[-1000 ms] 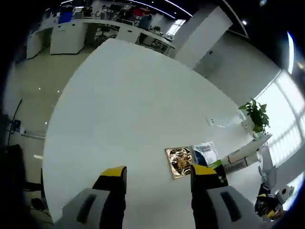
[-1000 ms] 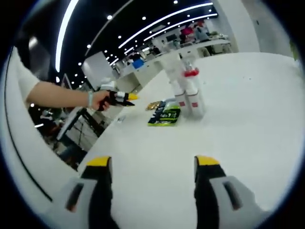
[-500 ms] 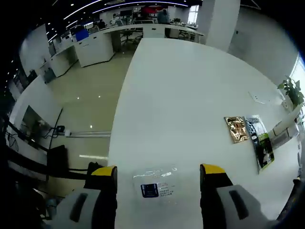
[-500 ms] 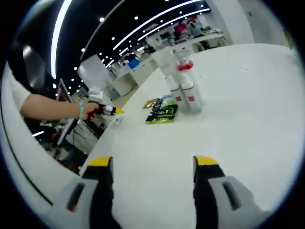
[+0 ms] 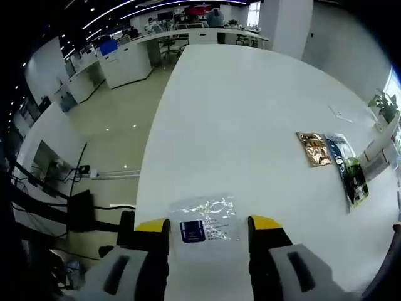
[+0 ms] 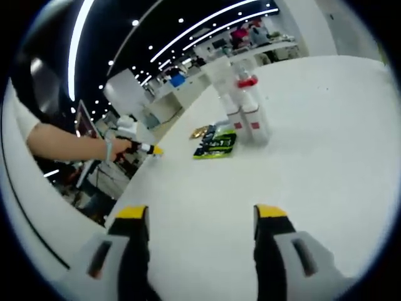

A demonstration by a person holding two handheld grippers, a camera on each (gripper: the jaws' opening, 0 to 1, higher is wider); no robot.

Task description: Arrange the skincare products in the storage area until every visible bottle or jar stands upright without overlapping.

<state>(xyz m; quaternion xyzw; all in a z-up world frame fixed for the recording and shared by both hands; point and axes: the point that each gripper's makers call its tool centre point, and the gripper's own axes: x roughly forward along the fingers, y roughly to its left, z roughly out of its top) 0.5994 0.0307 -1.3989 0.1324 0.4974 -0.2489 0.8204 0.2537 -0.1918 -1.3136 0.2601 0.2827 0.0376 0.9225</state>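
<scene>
Apparently early in the job, with little visibly arranged. Left gripper (image 5: pixel 208 229), jaws spread and gripping nothing, poised over a clear plastic sachet with a dark blue label (image 5: pixel 203 226) lying flat between the yellow tips at the near edge of the white table (image 5: pixel 238 113). Farther ahead and right of those tips, a gold foil sachet (image 5: pixel 314 148) beside a dark sachet with green print (image 5: pixel 349 176), both flat, edges close together; touching or overlapping not discernible. Right gripper (image 6: pixel 201 219), jaws likewise apart and empty, well short of a cluster of white bottles with red caps and bands (image 6: pixel 247 108) standing upright ahead of it. Just left of that cluster, the green-printed sachet again, flat on the table. Left gripper also seen from the right gripper view, far left, held in a hand (image 6: pixel 119 148).

Bottles look already upright; judged remaining: sorting the flat packets, if counted as products.

Bottle count unclear, cluster small and blurred; labels unreadable; storage area boundaries not marked anywhere visible.
</scene>
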